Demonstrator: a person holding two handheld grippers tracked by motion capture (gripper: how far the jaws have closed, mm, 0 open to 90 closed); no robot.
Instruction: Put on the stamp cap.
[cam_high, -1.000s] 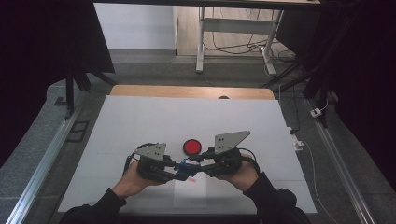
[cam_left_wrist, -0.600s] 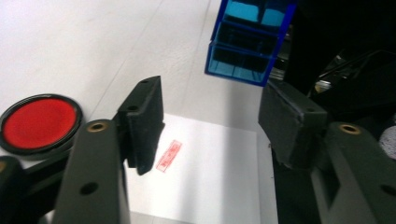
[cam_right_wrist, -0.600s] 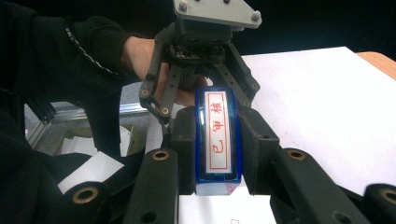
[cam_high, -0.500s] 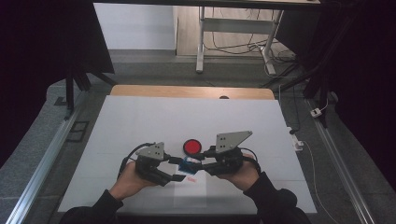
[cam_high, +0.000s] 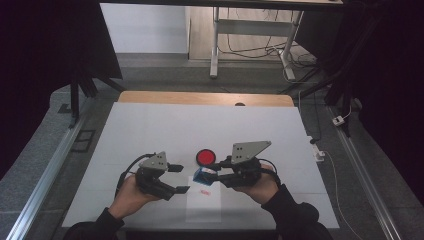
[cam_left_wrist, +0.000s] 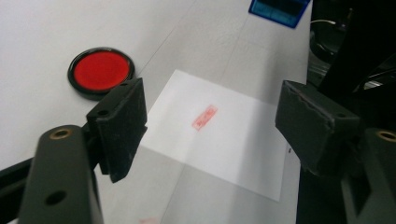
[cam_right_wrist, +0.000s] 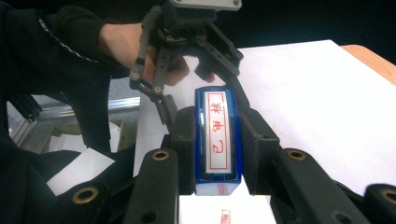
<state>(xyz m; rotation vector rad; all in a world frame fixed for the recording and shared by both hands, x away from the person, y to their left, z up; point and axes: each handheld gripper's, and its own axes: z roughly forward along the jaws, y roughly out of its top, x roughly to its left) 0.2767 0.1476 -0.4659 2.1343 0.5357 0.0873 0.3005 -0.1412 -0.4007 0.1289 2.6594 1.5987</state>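
A blue stamp (cam_high: 199, 175) with a red-lettered white label (cam_right_wrist: 216, 133) is clamped between the jaws of my right gripper (cam_high: 204, 175), which is shut on it just above the table. Below it lies a white paper sheet (cam_high: 202, 205) bearing a small red imprint (cam_left_wrist: 204, 116). My left gripper (cam_high: 178, 178) is to the left of the stamp, open with nothing between its pads (cam_left_wrist: 122, 122). It hovers over the sheet (cam_left_wrist: 233, 140). A round red ink pad (cam_high: 205, 157) in a black rim sits just beyond the stamp.
The white table top (cam_high: 150, 130) stretches wide to the far side, ending at a wooden edge (cam_high: 205, 98). A metal rail (cam_high: 45, 175) runs along the left and another along the right. The person's left hand (cam_right_wrist: 126, 44) holds the left gripper (cam_right_wrist: 187, 42).
My left gripper has drawn away from the stamp, leftward and toward the person, with its jaws open. The right gripper has stayed put, holding the stamp.
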